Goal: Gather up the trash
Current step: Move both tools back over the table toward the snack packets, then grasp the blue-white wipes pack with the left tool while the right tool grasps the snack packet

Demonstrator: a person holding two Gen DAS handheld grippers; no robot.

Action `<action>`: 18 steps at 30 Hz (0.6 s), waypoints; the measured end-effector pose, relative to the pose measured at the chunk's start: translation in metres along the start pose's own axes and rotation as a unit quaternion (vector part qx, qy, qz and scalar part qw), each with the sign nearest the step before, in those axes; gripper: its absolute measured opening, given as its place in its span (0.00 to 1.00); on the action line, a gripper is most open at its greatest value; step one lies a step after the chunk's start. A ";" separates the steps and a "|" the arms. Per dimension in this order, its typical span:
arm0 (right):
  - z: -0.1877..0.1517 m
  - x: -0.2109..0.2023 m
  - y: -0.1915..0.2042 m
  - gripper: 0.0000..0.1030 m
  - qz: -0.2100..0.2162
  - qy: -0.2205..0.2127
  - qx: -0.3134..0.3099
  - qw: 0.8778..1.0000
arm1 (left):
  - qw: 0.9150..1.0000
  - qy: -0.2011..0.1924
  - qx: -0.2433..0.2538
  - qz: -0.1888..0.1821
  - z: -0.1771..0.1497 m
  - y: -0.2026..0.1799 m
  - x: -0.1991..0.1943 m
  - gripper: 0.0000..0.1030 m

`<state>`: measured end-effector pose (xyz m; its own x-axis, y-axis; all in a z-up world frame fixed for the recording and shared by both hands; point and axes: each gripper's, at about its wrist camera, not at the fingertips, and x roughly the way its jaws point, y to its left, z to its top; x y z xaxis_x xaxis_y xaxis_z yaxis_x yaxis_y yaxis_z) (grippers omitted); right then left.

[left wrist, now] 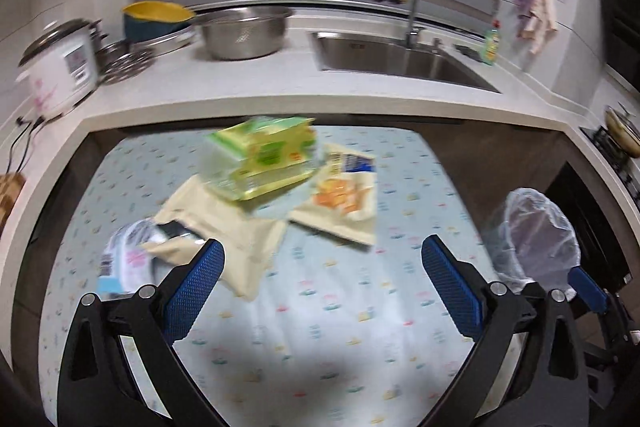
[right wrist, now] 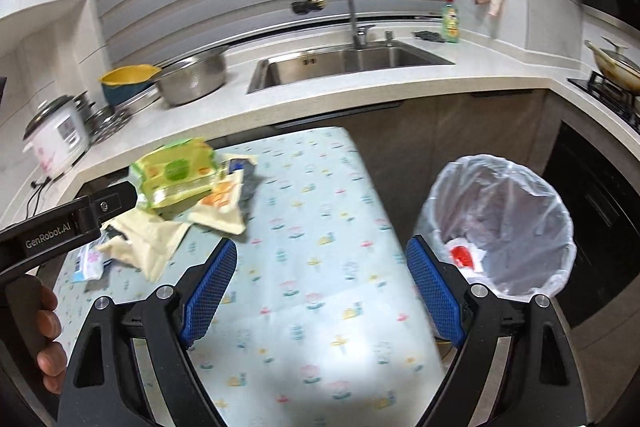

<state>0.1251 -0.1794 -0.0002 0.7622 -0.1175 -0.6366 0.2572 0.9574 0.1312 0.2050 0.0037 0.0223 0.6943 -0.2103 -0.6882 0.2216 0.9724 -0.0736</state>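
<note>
Both tongs, left (left wrist: 322, 263) and right (right wrist: 320, 267), gape empty over patterned surface (right wrist: 320, 211); crumpled green-yellow wrapper (left wrist: 262, 157) heap lies beyond fingertips, clear.

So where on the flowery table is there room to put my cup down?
The near half of the table is bare, from the wrapper pile to the close edge, and the right strip toward the bin. The far left corner is crowded: the green packet, the orange packet and the cream wrappers overlap there.
</note>
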 end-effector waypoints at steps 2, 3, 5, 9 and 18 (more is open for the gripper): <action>-0.001 0.004 0.016 0.81 0.007 0.005 -0.012 1.000 | 1.000 0.005 -0.011 0.020 -0.003 0.021 0.001 0.92; -0.002 0.006 0.024 0.81 0.010 0.007 -0.016 1.000 | 1.000 0.008 -0.015 0.027 -0.005 0.030 0.001 0.92; -0.003 0.009 0.037 0.81 0.015 0.010 -0.025 1.000 | 0.999 0.013 -0.024 0.040 -0.009 0.049 0.002 0.92; -0.006 0.016 0.060 0.81 0.025 0.016 -0.039 0.999 | 0.997 0.022 -0.047 0.061 -0.019 0.087 0.004 0.93; -0.008 0.051 0.094 0.81 0.033 0.042 -0.056 0.997 | 0.990 0.046 -0.083 0.102 -0.034 0.151 0.023 0.93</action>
<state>0.1834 -0.0930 -0.0258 0.7215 -0.0360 -0.6915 0.1375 0.9862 0.0922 0.2311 0.1491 -0.0295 0.6455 -0.0043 -0.7638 -0.0389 0.9985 -0.0385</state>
